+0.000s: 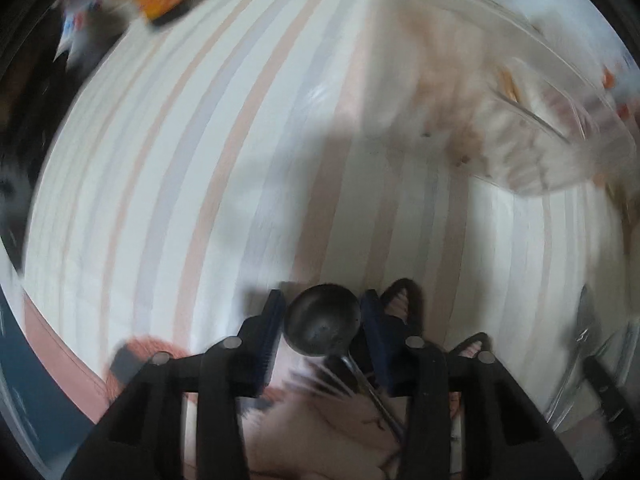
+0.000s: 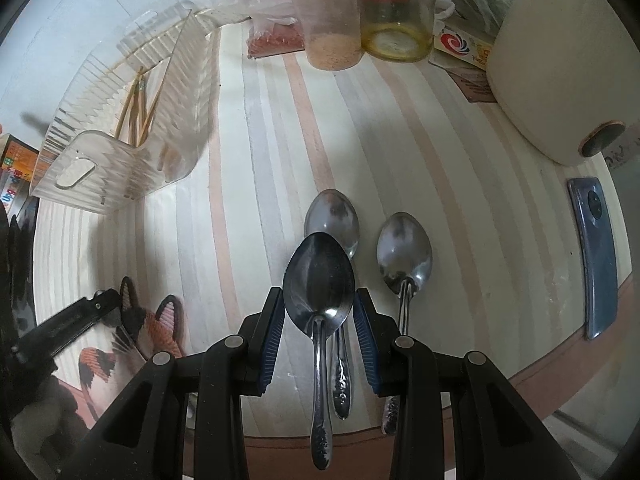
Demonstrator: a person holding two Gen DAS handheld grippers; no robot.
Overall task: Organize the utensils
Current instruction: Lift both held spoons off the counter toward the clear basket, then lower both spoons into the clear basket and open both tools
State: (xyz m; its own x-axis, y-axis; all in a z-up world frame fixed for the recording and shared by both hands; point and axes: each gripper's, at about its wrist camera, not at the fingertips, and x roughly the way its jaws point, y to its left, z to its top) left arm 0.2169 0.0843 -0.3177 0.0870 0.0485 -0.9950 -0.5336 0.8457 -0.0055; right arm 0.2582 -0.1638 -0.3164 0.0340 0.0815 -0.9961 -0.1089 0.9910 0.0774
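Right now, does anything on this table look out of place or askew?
Yes: the clear utensil holder lies tipped on its side at the table's far left, chopsticks still inside. Two spoons also lie loose on the striped cloth.

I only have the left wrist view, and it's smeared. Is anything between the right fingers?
Observer: Yes, a steel spoon is gripped by the right gripper, bowl pointing forward.
Operator: Any spoons lying loose?
Observer: Two more spoons, one just ahead of the held one and one to its right.
Operator: What's in the holder?
Observer: The clear holder has chopsticks in it.
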